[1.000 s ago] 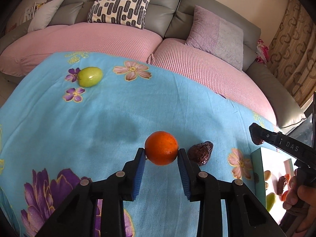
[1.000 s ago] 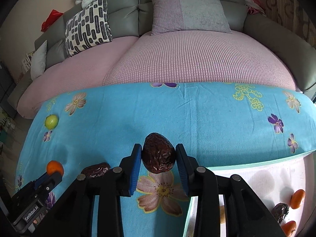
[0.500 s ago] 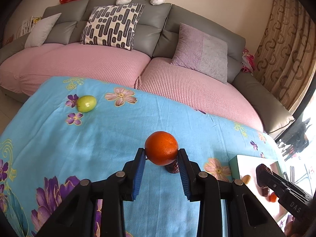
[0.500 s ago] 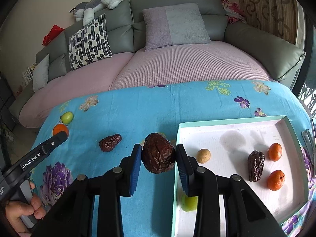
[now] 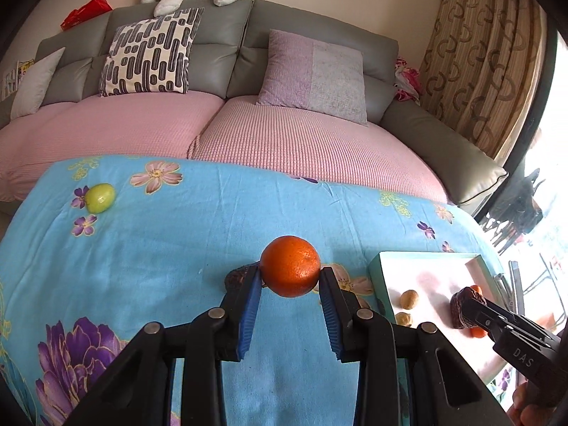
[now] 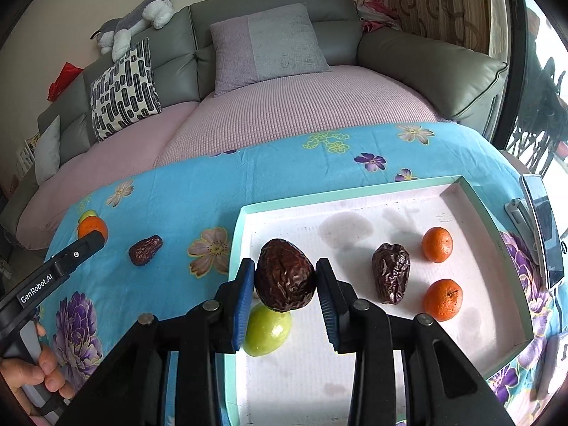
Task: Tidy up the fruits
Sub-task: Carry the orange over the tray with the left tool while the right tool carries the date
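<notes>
My left gripper (image 5: 289, 275) is shut on an orange (image 5: 289, 265), held above the blue flowered cloth. A dark date (image 5: 235, 278) lies on the cloth just behind its left finger, partly hidden. My right gripper (image 6: 285, 274) is shut on a wrinkled dark date (image 6: 285, 280), held over the near-left part of the white tray (image 6: 355, 196). The tray holds a green fruit (image 6: 268, 330), a date (image 6: 391, 272) and two oranges (image 6: 437, 244) (image 6: 443, 299). Another green fruit (image 5: 100, 197) sits at the cloth's far left.
A loose date (image 6: 145, 249) lies on the cloth left of the tray. Two small tan fruits (image 5: 409, 299) rest at the tray's left edge. A phone (image 6: 541, 220) lies right of the tray. A pink-covered grey sofa with cushions stands behind the table.
Both grippers have swung right towards the tray, each still shut on its fruit. The right one went from over the cloth to over the tray's near-left part.
</notes>
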Tool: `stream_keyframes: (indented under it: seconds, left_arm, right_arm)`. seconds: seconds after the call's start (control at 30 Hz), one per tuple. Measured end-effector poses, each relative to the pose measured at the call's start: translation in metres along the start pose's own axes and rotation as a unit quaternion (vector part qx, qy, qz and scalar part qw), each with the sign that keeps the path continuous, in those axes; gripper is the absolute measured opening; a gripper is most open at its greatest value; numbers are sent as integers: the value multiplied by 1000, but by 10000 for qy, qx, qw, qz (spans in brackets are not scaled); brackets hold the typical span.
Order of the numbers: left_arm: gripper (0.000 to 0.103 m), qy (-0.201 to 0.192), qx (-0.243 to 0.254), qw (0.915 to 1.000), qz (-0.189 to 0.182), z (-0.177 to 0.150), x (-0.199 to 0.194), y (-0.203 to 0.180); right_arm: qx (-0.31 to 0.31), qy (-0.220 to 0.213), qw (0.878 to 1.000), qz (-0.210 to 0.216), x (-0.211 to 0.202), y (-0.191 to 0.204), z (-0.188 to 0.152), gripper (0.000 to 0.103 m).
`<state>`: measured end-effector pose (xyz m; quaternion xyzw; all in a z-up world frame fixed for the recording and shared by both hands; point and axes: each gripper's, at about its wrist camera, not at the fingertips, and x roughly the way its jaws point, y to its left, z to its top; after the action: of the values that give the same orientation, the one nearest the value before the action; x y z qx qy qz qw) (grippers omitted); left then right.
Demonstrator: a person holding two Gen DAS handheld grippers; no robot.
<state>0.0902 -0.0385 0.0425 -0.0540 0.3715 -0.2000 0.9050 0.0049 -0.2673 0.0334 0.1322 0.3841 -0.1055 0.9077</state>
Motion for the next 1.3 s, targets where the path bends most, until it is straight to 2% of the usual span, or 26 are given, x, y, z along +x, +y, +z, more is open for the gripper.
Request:
stream_keyframes:
  seconds: [0.27, 0.4, 0.73, 0.97, 1.07, 1.2, 1.3]
  left_arm:
    - [36, 224, 579, 9972, -405, -12, 9, -55]
    - [36, 304, 845, 9941, -614, -19, 10, -80]
    - [36, 514, 1382, 9828, -1111, -38, 9, -133]
    - [36, 639, 1609, 9760, -1320, -50, 9, -152]
    - [36, 732, 1672, 9736, -1367, -56, 13, -157]
    - [36, 920, 1767, 9701, -1385, -65, 23, -165]
    - [36, 1021, 1845, 9673, -1408, -72, 28, -171]
  right_arm:
    - [736, -89, 9954, -601, -17, -71, -3, 37]
    - [999, -115, 9925, -692, -23, -96, -5, 37]
    - [1289, -442, 9855, -1007, -52, -130, -7, 37]
    - [1385, -504, 9826, -1129, -58, -140, -7, 37]
    - [1418, -378, 9818, -1204, -51, -146, -9, 37]
    - [1407, 78, 9812, -1319, -25, -151, -17, 37]
    - [1457, 253, 9800, -1331, -13, -157, -23, 37]
